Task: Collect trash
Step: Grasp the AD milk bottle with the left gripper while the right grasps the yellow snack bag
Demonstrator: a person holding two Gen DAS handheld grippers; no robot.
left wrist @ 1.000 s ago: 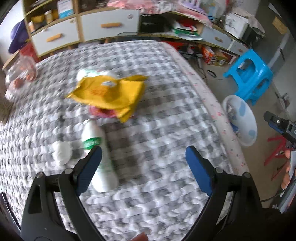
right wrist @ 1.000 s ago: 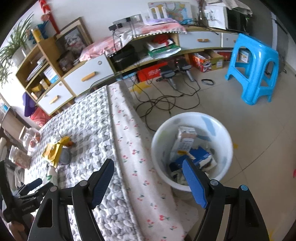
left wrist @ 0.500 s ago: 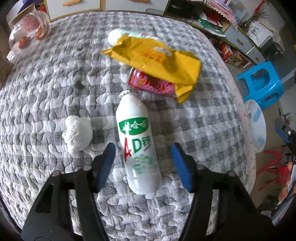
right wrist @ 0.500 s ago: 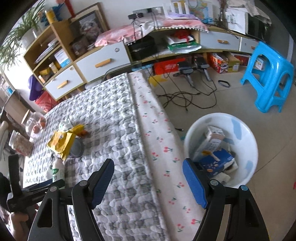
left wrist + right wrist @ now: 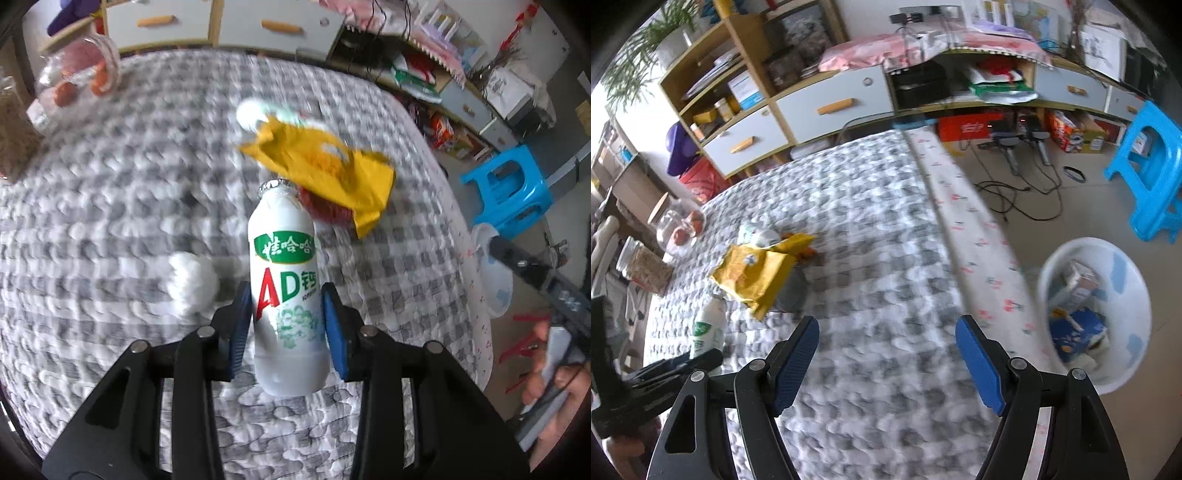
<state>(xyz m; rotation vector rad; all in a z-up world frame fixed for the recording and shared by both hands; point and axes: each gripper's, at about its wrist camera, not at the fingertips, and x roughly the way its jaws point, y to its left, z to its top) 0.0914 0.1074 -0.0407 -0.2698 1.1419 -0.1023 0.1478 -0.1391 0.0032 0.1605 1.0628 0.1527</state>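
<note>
My left gripper [image 5: 286, 325] is shut on a white AD milk bottle [image 5: 283, 280], its blue pads pressed to the bottle's lower sides over the checked bed cover. Beyond it lie a yellow bag [image 5: 325, 173] on a red can [image 5: 325, 210], a white cup [image 5: 251, 110] behind, and a crumpled white tissue [image 5: 192, 280] to the left. My right gripper [image 5: 886, 354] is open and empty above the bed. It sees the bottle [image 5: 707, 328] in the left gripper [image 5: 665, 373], the yellow bag [image 5: 753, 273], and the white trash bin [image 5: 1126, 373] on the floor, holding cartons.
A glass jar [image 5: 74, 77] stands at the bed's far left corner. A blue stool [image 5: 1156, 170] stands on the floor beyond the bin, with cables [image 5: 1027, 184] nearby. Drawers and shelves [image 5: 831, 103] line the back wall. The bed edge [image 5: 975, 236] runs beside the bin.
My left gripper has come down around the milk bottle and closed on it. My right gripper has swung left, from over the bin to over the bed, still open.
</note>
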